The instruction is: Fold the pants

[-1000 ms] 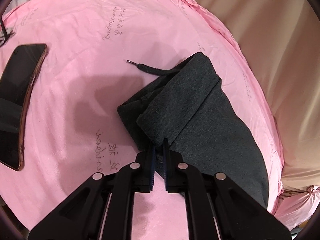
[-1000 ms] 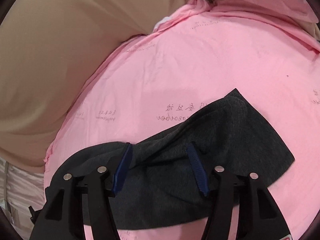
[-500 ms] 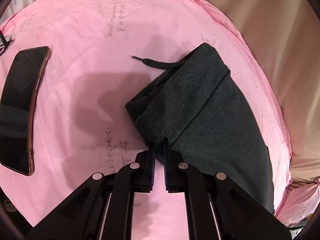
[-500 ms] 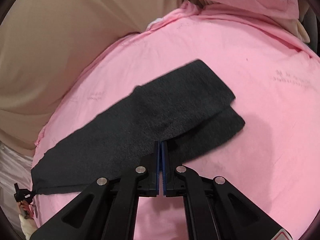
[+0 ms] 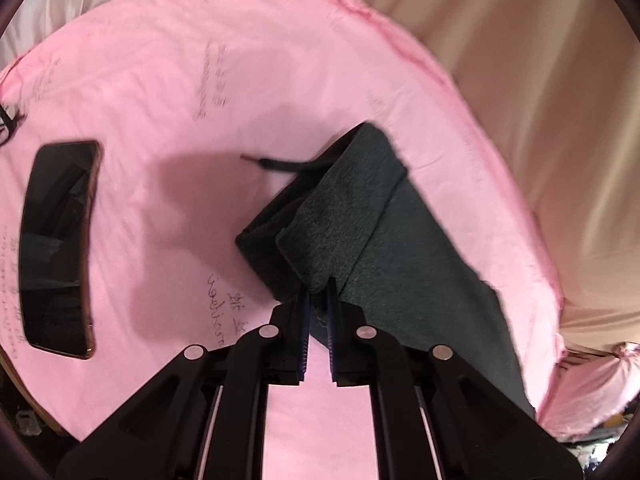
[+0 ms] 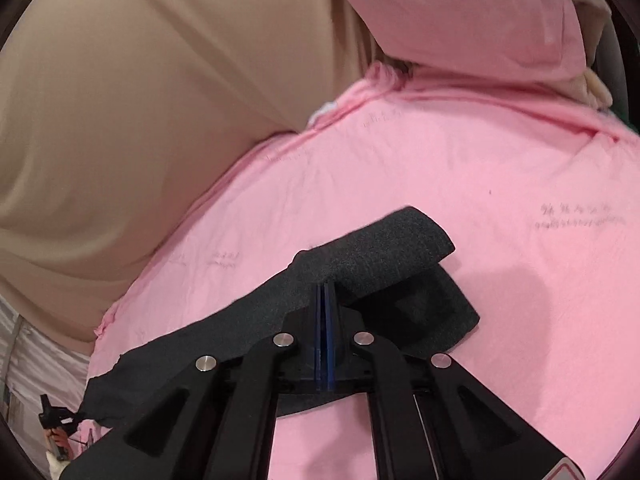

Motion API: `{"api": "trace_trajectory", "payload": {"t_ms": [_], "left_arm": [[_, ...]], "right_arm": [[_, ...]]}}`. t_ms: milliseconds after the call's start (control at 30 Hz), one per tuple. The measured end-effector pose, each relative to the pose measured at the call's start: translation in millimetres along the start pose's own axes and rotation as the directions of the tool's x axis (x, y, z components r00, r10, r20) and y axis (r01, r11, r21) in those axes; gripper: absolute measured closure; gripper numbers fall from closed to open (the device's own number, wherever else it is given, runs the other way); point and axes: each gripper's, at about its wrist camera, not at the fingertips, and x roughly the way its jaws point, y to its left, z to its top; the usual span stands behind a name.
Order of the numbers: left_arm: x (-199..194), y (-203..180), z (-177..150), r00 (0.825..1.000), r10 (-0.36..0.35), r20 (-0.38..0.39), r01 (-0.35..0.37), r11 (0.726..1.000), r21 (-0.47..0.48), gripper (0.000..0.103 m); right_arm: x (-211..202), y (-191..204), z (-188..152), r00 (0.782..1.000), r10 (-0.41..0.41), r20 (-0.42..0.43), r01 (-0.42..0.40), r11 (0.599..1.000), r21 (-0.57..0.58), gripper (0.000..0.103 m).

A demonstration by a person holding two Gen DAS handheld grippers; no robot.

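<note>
Lying on the smooth pink sheet (image 5: 168,92): fuzzy charcoal pants (image 5: 360,216), partly folded, drawstring (image 5: 280,165) trailing beside them. Pinched at a fold by the left gripper (image 5: 318,292). Clamped at a raised edge by the right gripper (image 6: 325,292).

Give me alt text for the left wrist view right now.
The left gripper is shut on a folded edge of the dark grey pants, which lie on a pink sheet. A drawstring trails from the pants, and a black phone lies to the left.
</note>
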Motion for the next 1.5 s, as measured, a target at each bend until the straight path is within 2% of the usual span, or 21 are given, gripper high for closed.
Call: {"api": "trace_trajectory", "payload": {"t_ms": [67, 100, 133, 233, 300, 367, 433, 500, 600, 700, 733, 833, 867, 900, 967, 1000, 1033, 1067, 1300, 1433, 1500], "left_arm": [[-4.4, 6.5, 6.3, 1.000, -0.020, -0.014, 0.020, 1.000, -0.017, 0.096], [1.9, 13.8, 10.6, 1.000, 0.000, -0.027, -0.001, 0.999, -0.036, 0.096], [10.8, 18.1, 14.2, 0.998, 0.033, -0.044, -0.035, 0.999, -0.041, 0.095], [38.8, 36.6, 11.8, 0.990, 0.034, -0.137, -0.044, 0.996, -0.071, 0.092], [30.0, 34.1, 5.6, 0.996, 0.012, -0.085, -0.016, 0.999, -0.045, 0.089], [16.9, 32.1, -0.8, 0.999, 0.009, -0.037, -0.010, 1.000, -0.023, 0.062], [3.1, 34.9, -8.0, 0.999, -0.035, 0.039, 0.038, 0.998, -0.058, 0.011], [1.5, 36.1, -13.5, 0.993, -0.094, 0.065, 0.099, 0.991, -0.085, 0.010], [16.7, 39.4, -14.3, 0.982, -0.182, 0.053, 0.188, 0.972, -0.138, 0.010], [54.9, 44.1, -16.7, 0.967, -0.256, -0.004, 0.246, 0.936, -0.252, 0.005], [53.4, 41.8, -18.1, 0.960, -0.274, 0.058, 0.280, 0.927, -0.250, 0.005], [60.8, 28.1, -19.4, 0.964, -0.249, 0.089, 0.262, 0.941, -0.212, 0.007], [62.0, 24.5, -20.3, 0.966, -0.240, 0.097, 0.255, 0.945, -0.204, 0.013], [65.4, 20.1, -20.7, 0.971, -0.222, 0.090, 0.235, 0.953, -0.193, 0.026], [68.8, 15.0, -23.4, 0.983, -0.155, 0.098, 0.170, 0.969, -0.182, 0.066], [74.8, 15.1, -23.7, 0.987, -0.141, 0.074, 0.153, 0.970, -0.192, 0.092], [76.5, 19.0, -23.7, 0.986, -0.155, 0.061, 0.164, 0.963, -0.214, 0.093], [77.0, 21.7, -23.5, 0.986, -0.157, 0.060, 0.167, 0.958, -0.233, 0.094], [8.1, 4.8, -30.6, 0.990, -0.143, 0.003, 0.142, 0.977, -0.161, 0.096], [-11.1, 15.0, -37.5, 0.997, -0.075, -0.015, 0.072, 0.986, -0.148, 0.096], [3.9, 26.8, -37.1, 0.999, -0.033, -0.038, 0.027, 0.987, -0.162, 0.096]], "right_arm": [[6.6, -4.9, -7.4, 0.996, -0.089, -0.026, 0.088, 0.995, -0.039, 0.102], [16.2, -13.2, -12.7, 0.984, -0.173, -0.048, 0.171, 0.984, -0.051, 0.102], [21.4, -22.6, -17.9, 0.978, -0.200, -0.066, 0.197, 0.979, -0.045, 0.102], [15.0, -44.8, -35.3, 0.985, -0.153, -0.076, 0.157, 0.986, 0.050, 0.097], [0.4, -46.3, -43.8, 0.987, -0.155, -0.040, 0.157, 0.987, 0.034, 0.095], [-8.7, -44.6, -48.6, 0.987, -0.159, -0.020, 0.159, 0.987, 0.018, 0.093], [-13.4, -46.4, -52.5, 0.989, -0.149, -0.012, 0.149, 0.988, 0.030, 0.084], [-13.6, -48.6, -58.4, 0.992, -0.128, -0.013, 0.128, 0.990, 0.062, 0.059], [-2.1, -44.5, -63.7, 0.998, -0.046, -0.039, 0.050, 0.993, 0.105, 0.051], [5.9, -34.1, -74.3, 0.997, -0.032, -0.065, 0.038, 0.994, 0.100, 0.041], [11.1, -32.6, -75.8, 0.997, -0.034, -0.075, 0.041, 0.994, 0.096, 0.041], [25.5, -30.4, -79.7, 0.995, -0.012, -0.096, 0.024, 0.993, 0.119, 0.040], [28.9, -28.5, -77.6, 0.996, -0.010, -0.086, 0.020, 0.992, 0.122, 0.038], [32.5, -27.5, -74.6, 0.996, -0.010, -0.087, 0.021, 0.992, 0.125, 0.038], [44.2, -26.0, -65.3, 0.996, -0.001, -0.087, 0.013, 0.990, 0.139, 0.038], [50.4, -25.2, -60.7, 0.996, -0.004, -0.090, 0.017, 0.990, 0.141, 0.043], [58.0, -22.2, -54.9, 0.995, -0.020, -0.096, 0.032, 0.991, 0.129, 0.056], [64.8, -19.6, -49.6, 0.993, -0.021, -0.114, 0.035, 0.992, 0.124, 0.095], [-1.5, 19.3, -13.3, 0.996, 0.085, -0.027, -0.084, 0.995, 0.058, 0.095], [-11.2, 12.7, -23.1, 0.996, 0.034, -0.081, -0.032, 0.999, 0.025, 0.095], [5.4, -8.6, -37.5, 0.990, 0.027, -0.137, -0.018, 0.998, 0.063, 0.096]]}}
